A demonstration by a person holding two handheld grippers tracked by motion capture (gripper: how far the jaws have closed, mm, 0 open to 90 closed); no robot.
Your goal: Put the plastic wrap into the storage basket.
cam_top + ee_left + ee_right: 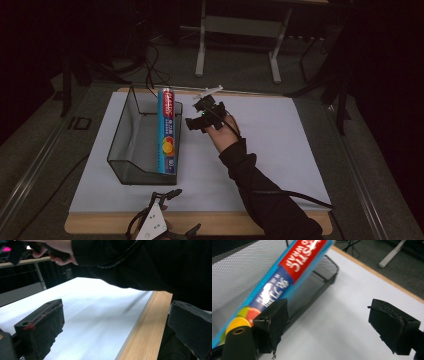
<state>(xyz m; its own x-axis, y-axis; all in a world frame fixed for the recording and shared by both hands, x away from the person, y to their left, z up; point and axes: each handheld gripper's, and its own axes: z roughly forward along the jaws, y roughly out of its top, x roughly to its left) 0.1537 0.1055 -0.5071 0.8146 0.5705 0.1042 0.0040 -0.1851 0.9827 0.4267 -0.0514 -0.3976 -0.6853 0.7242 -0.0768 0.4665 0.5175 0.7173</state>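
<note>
The white table (280, 145) leaves broad open room at three o'clock of the wire basket (127, 150), while its wooden edge runs close at twelve. The box of plastic wrap (168, 131) lies inside, against the basket's right wall. The right gripper (196, 125), jaws apart and empty, hangs just beside it and should back away rightward without clipping the rim; the left gripper (172, 195) rests at six o'clock, jaws apart.

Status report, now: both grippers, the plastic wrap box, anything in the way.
Right gripper open, beside basket. Left gripper open at near table edge. Plastic wrap box lies along mesh basket's right wall. Nothing blocking.
</note>
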